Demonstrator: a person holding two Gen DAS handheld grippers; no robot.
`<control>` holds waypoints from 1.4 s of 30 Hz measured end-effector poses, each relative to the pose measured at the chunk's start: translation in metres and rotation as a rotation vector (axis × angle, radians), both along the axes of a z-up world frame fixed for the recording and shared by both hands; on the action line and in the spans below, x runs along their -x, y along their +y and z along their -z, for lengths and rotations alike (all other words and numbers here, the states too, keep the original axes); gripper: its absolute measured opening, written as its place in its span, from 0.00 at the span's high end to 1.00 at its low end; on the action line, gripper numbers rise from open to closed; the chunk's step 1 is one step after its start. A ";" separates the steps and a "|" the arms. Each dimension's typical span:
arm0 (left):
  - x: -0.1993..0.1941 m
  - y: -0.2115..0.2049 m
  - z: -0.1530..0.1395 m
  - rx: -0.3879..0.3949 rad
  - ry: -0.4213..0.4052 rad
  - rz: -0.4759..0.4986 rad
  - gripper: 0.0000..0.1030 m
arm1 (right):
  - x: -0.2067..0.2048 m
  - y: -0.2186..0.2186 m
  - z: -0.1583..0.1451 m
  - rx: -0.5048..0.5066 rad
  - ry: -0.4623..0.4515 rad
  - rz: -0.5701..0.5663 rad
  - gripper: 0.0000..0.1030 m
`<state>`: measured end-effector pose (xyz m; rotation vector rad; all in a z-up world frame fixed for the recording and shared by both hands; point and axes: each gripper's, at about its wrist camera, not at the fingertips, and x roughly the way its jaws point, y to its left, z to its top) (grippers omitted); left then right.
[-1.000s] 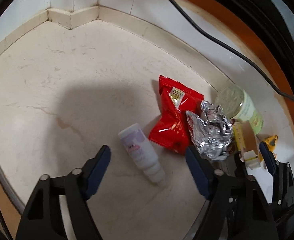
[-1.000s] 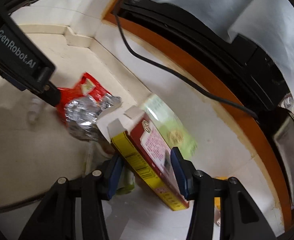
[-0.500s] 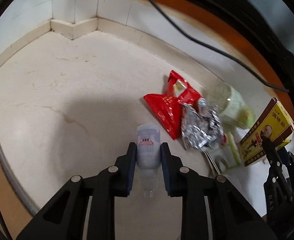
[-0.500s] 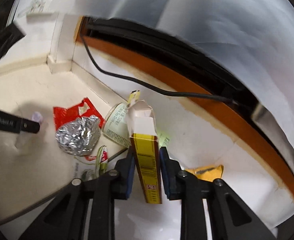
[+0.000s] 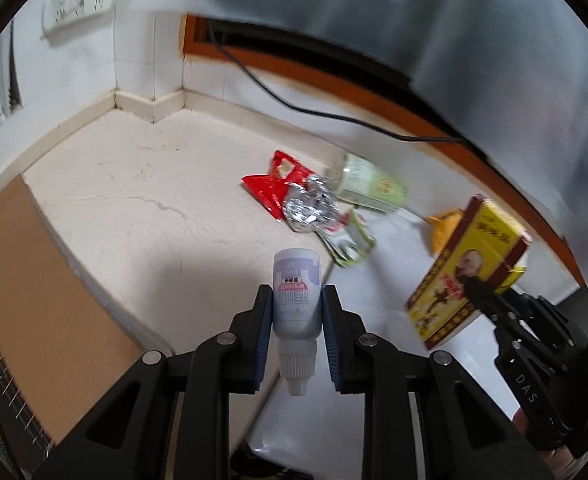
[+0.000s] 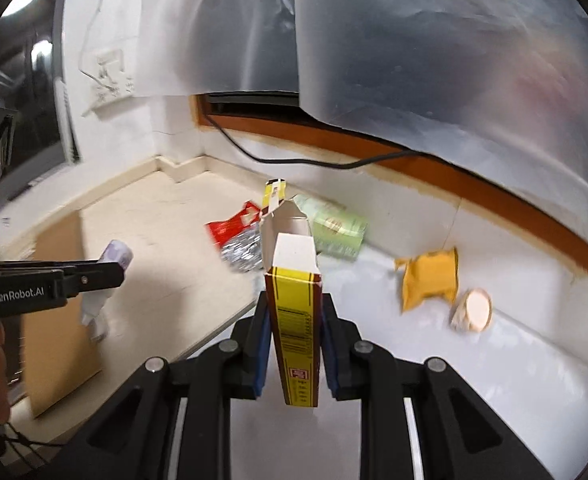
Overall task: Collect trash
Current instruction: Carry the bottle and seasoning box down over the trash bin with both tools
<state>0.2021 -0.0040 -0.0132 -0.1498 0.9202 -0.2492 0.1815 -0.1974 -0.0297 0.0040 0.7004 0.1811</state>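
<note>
Change vs. 1.0 s ago: left gripper (image 5: 297, 322) was spread over the small bottle (image 5: 297, 300) lying on the floor; now both loads are lifted clear.
Left gripper: clenched on bottle mid-body, cap end toward cam.
Right gripper (image 6: 294, 338): clamped on narrow sides of yellow carton (image 6: 294, 320), open flap up.
Bottle handling (est.): light, stiff plastic, slick label; hold at body, not cap.
Carton handling (est.): light, empty-looking, crushable; grip on edges suits it.
Landmark: foil ball (image 5: 310, 208) on floor.
Red wrapper (image 5: 271, 186): touching foil, wall side.
Green cup (image 5: 368, 186): just beside foil, lying on its side.
Orange packet (image 6: 430, 276): well apart from foil.
Round lid (image 6: 474, 310): beside the packet.
</note>
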 end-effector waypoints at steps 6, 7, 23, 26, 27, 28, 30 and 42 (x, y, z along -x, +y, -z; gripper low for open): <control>0.067 -0.008 -0.023 -0.009 -0.052 0.000 0.78 | 0.055 -0.011 -0.018 -0.105 0.034 -0.065 0.79; 0.080 -0.008 -0.025 -0.005 -0.058 -0.003 0.78 | 0.064 -0.012 -0.020 -0.118 0.038 -0.078 0.79; 0.202 0.004 -0.015 -0.079 -0.057 -0.094 0.78 | 0.156 0.006 -0.030 -0.228 0.109 -0.309 0.79; 0.213 0.009 -0.005 -0.094 -0.036 -0.101 0.78 | 0.164 0.014 -0.024 -0.227 0.139 -0.337 0.79; 0.215 0.010 -0.001 -0.094 -0.025 -0.102 0.78 | 0.166 0.017 -0.022 -0.223 0.146 -0.345 0.79; 0.218 0.011 0.003 -0.094 -0.018 -0.103 0.78 | 0.169 0.020 -0.018 -0.217 0.157 -0.353 0.79; 0.223 0.012 0.013 -0.107 -0.001 -0.102 0.78 | 0.176 0.029 -0.009 -0.196 0.176 -0.371 0.79; 0.229 0.012 0.110 -0.133 0.138 -0.019 0.78 | 0.199 0.061 0.077 -0.112 0.325 -0.351 0.79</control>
